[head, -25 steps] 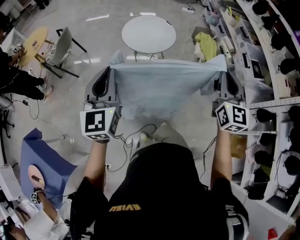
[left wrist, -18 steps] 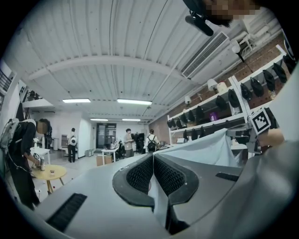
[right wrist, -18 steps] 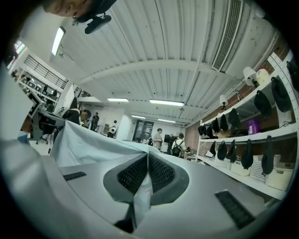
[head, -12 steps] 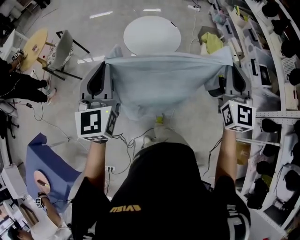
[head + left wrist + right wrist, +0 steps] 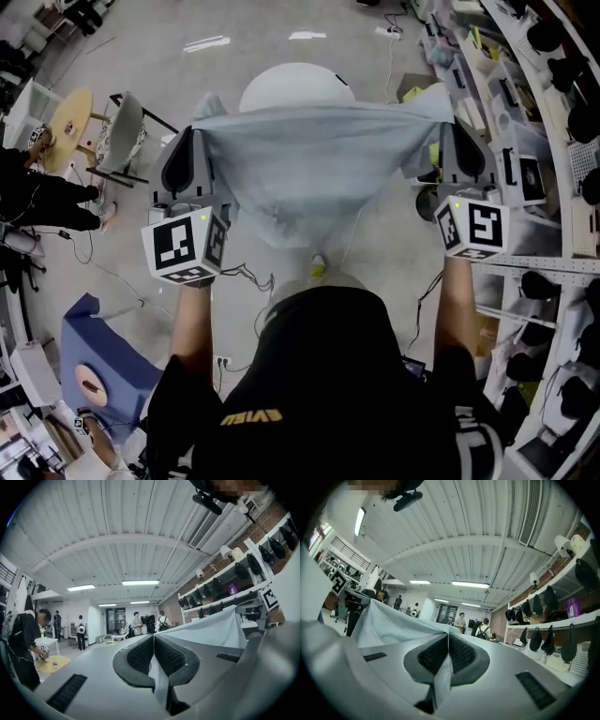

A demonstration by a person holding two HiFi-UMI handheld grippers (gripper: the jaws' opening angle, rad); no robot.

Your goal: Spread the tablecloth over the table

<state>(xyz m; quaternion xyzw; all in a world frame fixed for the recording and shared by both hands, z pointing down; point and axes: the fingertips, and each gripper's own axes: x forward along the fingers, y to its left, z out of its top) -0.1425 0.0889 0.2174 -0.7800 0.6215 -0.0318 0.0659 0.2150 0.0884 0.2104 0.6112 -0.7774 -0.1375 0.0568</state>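
Note:
A pale blue-grey tablecloth (image 5: 309,159) hangs stretched between my two grippers, sagging in the middle. My left gripper (image 5: 202,117) is shut on its left corner, and the right gripper (image 5: 441,105) is shut on the right corner. Both point level and forward. The round white table (image 5: 291,86) stands just beyond the cloth, its near part hidden behind the cloth's top edge. In the left gripper view the jaws (image 5: 153,641) pinch a fold of cloth (image 5: 211,630) that runs off to the right. In the right gripper view the jaws (image 5: 448,641) pinch cloth (image 5: 389,620) that runs off to the left.
Shelving with dark gear (image 5: 562,112) lines the right side close to my right arm. A small yellow table (image 5: 70,94) and a chair (image 5: 127,117) stand at the left, near a person in black (image 5: 37,187). Cables (image 5: 248,277) lie on the floor by my feet.
Both grippers have carried the stretched cloth forward to the round table. The cloth's top edge now overlaps the table's near rim, where a gap showed before.

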